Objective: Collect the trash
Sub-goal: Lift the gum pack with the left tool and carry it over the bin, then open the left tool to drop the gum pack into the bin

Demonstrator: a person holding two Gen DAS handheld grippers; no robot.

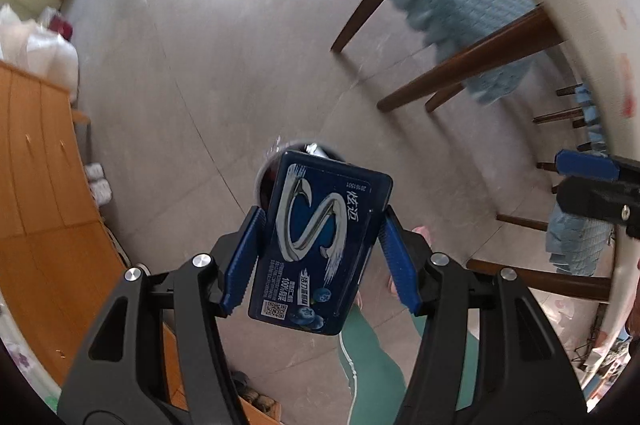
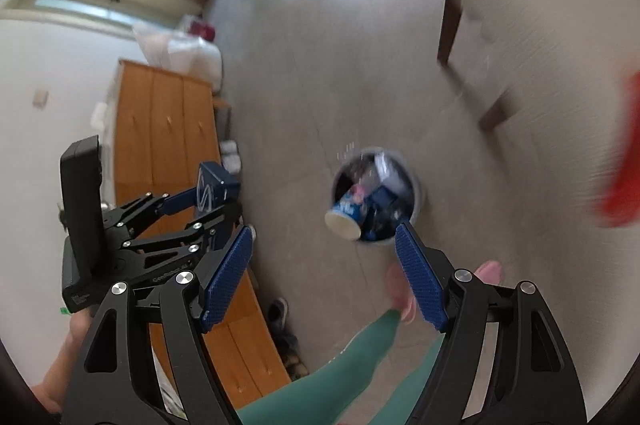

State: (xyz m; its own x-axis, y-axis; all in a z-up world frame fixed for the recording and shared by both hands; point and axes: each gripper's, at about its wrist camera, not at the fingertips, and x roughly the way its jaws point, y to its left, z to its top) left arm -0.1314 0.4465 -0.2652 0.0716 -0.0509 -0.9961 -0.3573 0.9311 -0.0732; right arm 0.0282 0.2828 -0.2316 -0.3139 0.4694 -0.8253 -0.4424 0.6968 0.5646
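The left hand-held gripper [image 1: 320,253] clamps a dark blue flat rectangular gum box with a silver S [image 1: 320,249] between its ridged blue pads, above the grey tiled floor [image 1: 200,65]. The right hand-held gripper [image 2: 326,279] stands wide and empty, over a round grey trash bin [image 2: 418,197] holding a blue-and-white paper cup [image 2: 346,219] and wrappers.

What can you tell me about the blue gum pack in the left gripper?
The gum pack is a flat, glossy dark-blue rectangle with rounded corners, printed with a large silver S, Chinese characters, blueberries and a QR code. It is whole, not crushed. It stands slightly tilted between the left gripper pads, which press on its long edges. Seen from the left wrist, it hangs above the tiled floor, covering most of the trash bin.
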